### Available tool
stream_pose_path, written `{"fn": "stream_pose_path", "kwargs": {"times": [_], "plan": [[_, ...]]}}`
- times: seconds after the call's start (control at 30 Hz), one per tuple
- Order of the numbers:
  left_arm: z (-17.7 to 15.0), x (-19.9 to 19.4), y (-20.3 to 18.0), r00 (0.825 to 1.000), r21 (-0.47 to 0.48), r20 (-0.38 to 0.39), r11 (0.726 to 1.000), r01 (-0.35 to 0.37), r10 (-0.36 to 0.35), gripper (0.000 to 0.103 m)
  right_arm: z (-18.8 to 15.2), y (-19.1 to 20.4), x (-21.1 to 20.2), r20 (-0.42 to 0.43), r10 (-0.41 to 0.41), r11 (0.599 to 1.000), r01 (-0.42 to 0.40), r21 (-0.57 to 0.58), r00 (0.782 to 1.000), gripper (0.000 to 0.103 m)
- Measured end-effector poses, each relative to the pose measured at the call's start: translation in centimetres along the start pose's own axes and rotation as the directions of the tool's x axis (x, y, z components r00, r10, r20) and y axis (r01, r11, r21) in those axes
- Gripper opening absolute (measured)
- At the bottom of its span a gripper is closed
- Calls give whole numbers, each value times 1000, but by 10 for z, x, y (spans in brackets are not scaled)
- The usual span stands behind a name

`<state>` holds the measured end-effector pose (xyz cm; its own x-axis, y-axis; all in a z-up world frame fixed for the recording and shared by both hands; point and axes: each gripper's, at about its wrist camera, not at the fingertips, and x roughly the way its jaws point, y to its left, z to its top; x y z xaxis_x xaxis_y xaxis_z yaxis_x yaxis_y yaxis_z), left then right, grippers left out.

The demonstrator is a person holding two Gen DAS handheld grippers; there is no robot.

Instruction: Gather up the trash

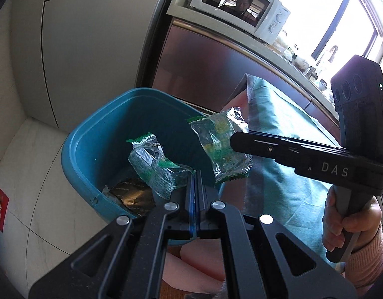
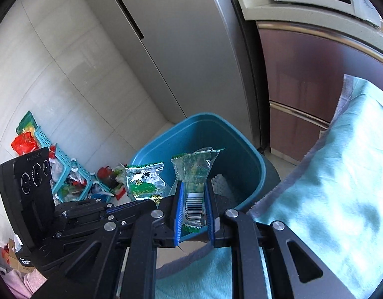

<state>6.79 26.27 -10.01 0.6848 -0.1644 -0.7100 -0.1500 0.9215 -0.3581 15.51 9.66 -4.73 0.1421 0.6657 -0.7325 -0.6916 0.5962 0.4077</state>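
Here both grippers are held out over a teal bin [image 1: 96, 134], angled down toward its opening. The left gripper [image 1: 195, 174] is pressed almost together on a corner of a clear green-printed wrapper [image 1: 156, 167], which is kept above the bin's inside. The right gripper [image 2: 194, 189] is only partly closed, and a second wrapper [image 2: 195, 174] with a barcode is pinched between its blue pads [image 2: 179, 204]. A dark wrapper [image 1: 133, 195] is seen lying in the bin. A turquoise cloth [image 2: 341, 174] is draped just beside it.
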Motion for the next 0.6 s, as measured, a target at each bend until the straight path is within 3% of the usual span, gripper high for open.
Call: {"fn": "stream_pose_path", "kwargs": {"times": [0.6], "plan": [[-6,23,13,999,-34,-39,999,-10,8,2,12,2,35,-81,-65,997,67,24,995,18]]}}
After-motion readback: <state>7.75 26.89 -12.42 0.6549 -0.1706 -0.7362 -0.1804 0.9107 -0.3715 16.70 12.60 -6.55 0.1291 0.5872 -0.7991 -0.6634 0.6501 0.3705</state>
